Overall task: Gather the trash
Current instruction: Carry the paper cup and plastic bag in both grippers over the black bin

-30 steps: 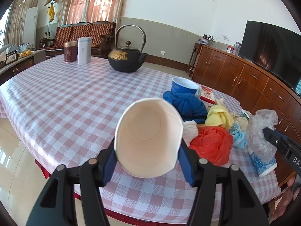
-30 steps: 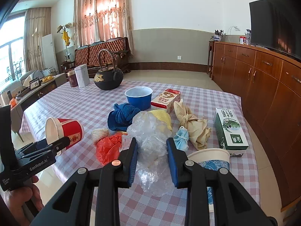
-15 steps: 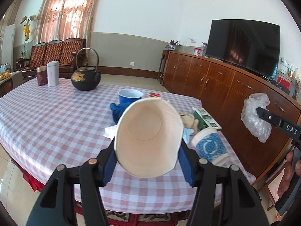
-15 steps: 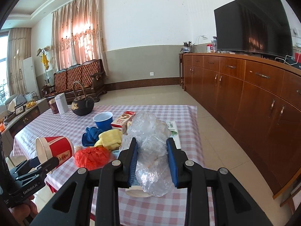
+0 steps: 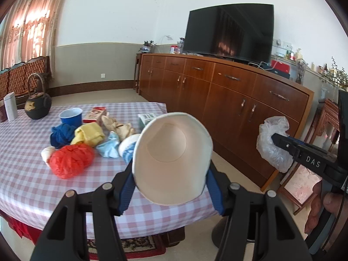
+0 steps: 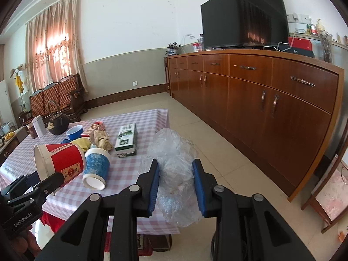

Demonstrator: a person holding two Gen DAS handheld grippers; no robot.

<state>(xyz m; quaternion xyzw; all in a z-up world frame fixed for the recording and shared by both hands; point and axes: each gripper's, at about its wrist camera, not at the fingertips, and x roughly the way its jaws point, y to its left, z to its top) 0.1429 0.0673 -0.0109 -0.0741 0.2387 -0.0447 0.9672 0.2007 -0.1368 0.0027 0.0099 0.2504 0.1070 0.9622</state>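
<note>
The red paper cup (image 6: 58, 163) sits clamped in the left gripper (image 5: 170, 186), and the clear plastic bag (image 6: 174, 174) is pinched in the right gripper (image 6: 176, 187), both off the table (image 5: 26, 174). Much trash remains there: the red wad (image 5: 70, 161), blue-patterned cup (image 6: 96, 167), green carton (image 6: 126, 139).

A red and white paper cup (image 5: 171, 158), empty and tipped on its side, is clamped in the left tool (image 5: 170, 187). A crumpled clear plastic bag (image 6: 176, 174) hangs squeezed in the right tool (image 6: 176, 187). More crumpled wrappers, cartons and a fallen blue-patterned cup (image 6: 95, 167) lie clustered on the checked desk (image 5: 21, 174).
</note>
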